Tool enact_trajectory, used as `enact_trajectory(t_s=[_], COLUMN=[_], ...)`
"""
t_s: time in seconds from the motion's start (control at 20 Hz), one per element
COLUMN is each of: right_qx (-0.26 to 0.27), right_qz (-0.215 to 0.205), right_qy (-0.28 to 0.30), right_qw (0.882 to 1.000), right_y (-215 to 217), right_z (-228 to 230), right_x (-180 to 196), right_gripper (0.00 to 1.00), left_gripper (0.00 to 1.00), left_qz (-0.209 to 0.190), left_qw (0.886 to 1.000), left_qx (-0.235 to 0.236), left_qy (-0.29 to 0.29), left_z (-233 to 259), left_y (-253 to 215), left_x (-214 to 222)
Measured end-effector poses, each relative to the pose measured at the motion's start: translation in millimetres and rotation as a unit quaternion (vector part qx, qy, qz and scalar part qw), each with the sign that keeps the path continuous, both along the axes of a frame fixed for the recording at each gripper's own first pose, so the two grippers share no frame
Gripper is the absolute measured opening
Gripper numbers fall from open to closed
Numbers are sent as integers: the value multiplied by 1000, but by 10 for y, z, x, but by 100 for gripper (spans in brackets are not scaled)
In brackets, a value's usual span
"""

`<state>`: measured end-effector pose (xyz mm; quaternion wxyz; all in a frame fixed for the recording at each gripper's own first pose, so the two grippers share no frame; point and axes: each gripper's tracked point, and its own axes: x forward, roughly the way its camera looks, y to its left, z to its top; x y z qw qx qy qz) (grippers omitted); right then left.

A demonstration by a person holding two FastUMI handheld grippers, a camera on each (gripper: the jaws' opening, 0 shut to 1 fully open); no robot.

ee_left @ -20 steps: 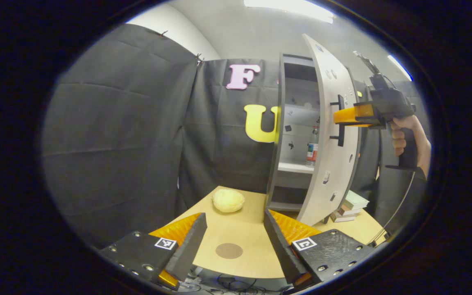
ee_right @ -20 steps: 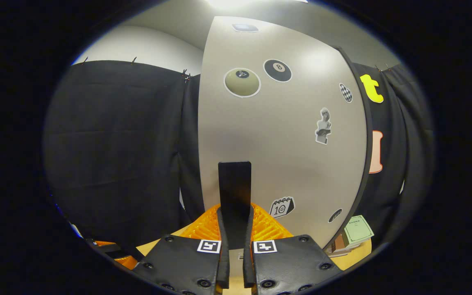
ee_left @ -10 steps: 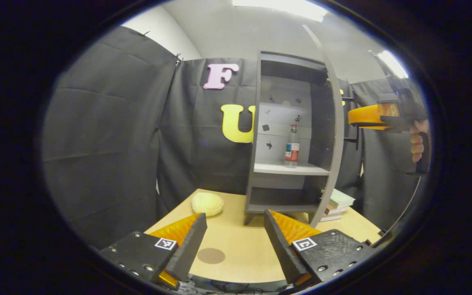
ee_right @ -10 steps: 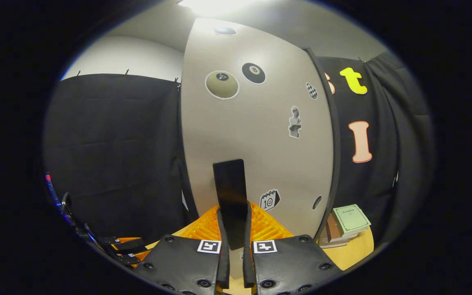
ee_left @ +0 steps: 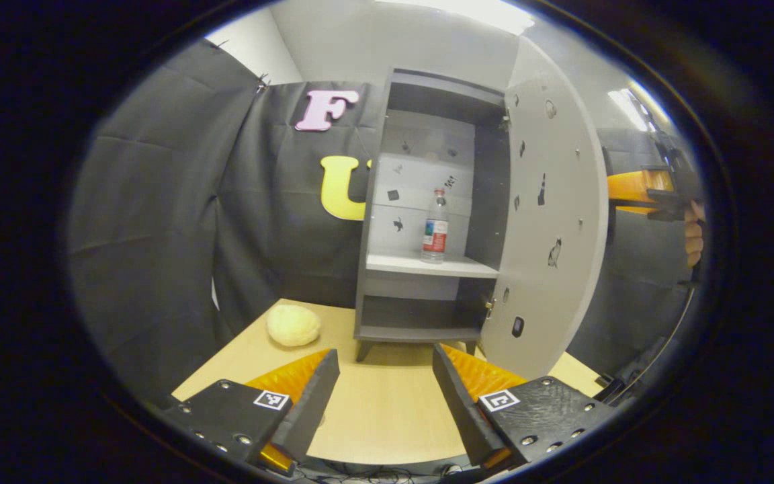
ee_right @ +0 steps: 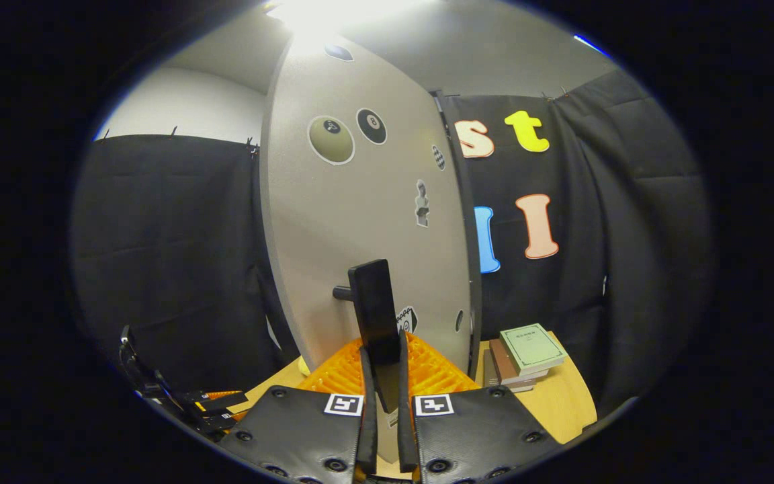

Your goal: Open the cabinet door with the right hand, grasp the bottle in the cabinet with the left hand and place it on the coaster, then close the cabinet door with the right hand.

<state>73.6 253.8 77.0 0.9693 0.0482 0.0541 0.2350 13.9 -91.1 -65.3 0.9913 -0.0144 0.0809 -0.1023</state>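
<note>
Bottle (ee_left: 435, 226) waits on the cabinet (ee_left: 420, 202) shelf; door (ee_left: 548, 222) swung wide open.

Opening looks done: the right gripper (ee_right: 381, 396) is clenched on the door handle (ee_right: 375, 323). The left gripper (ee_left: 381, 393), jaws spread and empty, hovers over the table (ee_left: 380, 410), well apart from the bottle. Left to do: grasp it, set it on the coaster, shut the door.
</note>
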Motion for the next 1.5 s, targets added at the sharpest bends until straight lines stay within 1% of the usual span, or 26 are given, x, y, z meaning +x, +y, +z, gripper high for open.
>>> enact_trajectory(t_s=[0.05, 0.1, 0.15, 0.2, 0.3, 0.45, 0.55, 0.6, 0.65, 0.7, 0.75, 0.85, 0.9, 0.95, 1.0, 1.05, 1.1, 1.15, 1.25, 1.3, 1.35, 1.4, 1.5], right_qx=[4, 8, 13, 19, 33, 31, 33, 39, 40, 39, 40, 52, 55, 55, 51, 47, 42, 36, 29, 28, 27, 26, 21], right_qz=[-13, -26, -37, -48, -73, -109, -104, -103, -102, -104, -106, -101, -96, -91, -90, -97, -106, -114, -137, -150, -159, -168, -177], right_qy=[1, 3, 3, 5, 10, 4, 9, 9, 11, 14, 18, 30, 37, 44, 48, 44, 36, 33, 33, 35, 39, 42, 41], right_qw=[1000, 1000, 999, 999, 997, 994, 994, 994, 994, 994, 993, 993, 993, 993, 993, 993, 993, 992, 990, 988, 986, 985, 983], right_y=[-109, -247, -365, -470, -636, -880, -901, -889, -888, -909, -942, -982, -989, -1004, -1023, -1093, -1169, -1247, -1409, -1494, -1570, -1633, -1729], right_z=[7, -2, 7, -3, -16, -4, -34, -30, -29, -36, -45, -69, -92, -100, -114, -89, -54, -8, -18, -16, -18, -24, 15], right_x=[-12, -27, -34, -7, 64, 161, 174, 175, 176, 171, 154, 88, 47, -6, -58, -117, -142, -202, -244, -217, -177, -116, 36], right_gripper=[14, 14, 12, 13, 13, 8, 5, 6, 8, 8, 8, 11, 11, 11, 11, 6, 9, 4, 4, 4, 0, 4, 4], left_gripper=[84, 87, 87, 87, 88, 89, 89, 84, 87, 84, 89, 89, 87, 84, 84, 84, 84, 84, 89, 87, 87, 84, 84], left_qz=[-6, -12, -17, -22, -32, -42, -43, -44, -43, -42, -41, -39, -39, -40, -43, -47, -51, -53, -59, -63, -65, -66, -64], left_qw=[1000, 1000, 1000, 1000, 999, 999, 999, 999, 999, 999, 999, 999, 999, 999, 999, 999, 998, 998, 998, 998, 998, 998, 998], left_qx=[0, 1, 1, 1, 0, 0, 2, 2, 1, 0, 0, -2, -4, -7, -12, -14, -15, -13, -12, -14, -15, -15, -16], left_qy=[1, 1, 2, 3, 7, 8, 9, 11, 13, 14, 14, 12, 13, 15, 18, 20, 22, 24, 20, 15, 9, 3, -10], left_z=[-15, -12, -25, -38, -60, -70, -65, -62, -77, -75, -59, -25, -24, -27, -43, -48, -64, -66, -26, 10, 62, 111, 254], left_y=[-78, -135, -182, -231, -298, -335, -325, -318, -319, -307, -297, -268, -261, -266, -281, -311, -329, -353, -447, -498, -546, -579, -644], left_x=[3, 4, -16, -11, 7, 19, 38, 42, 50, 55, 68, 77, 111, 142, 188, 243, 307, 387, 561, 666, 779, 881, 1082])
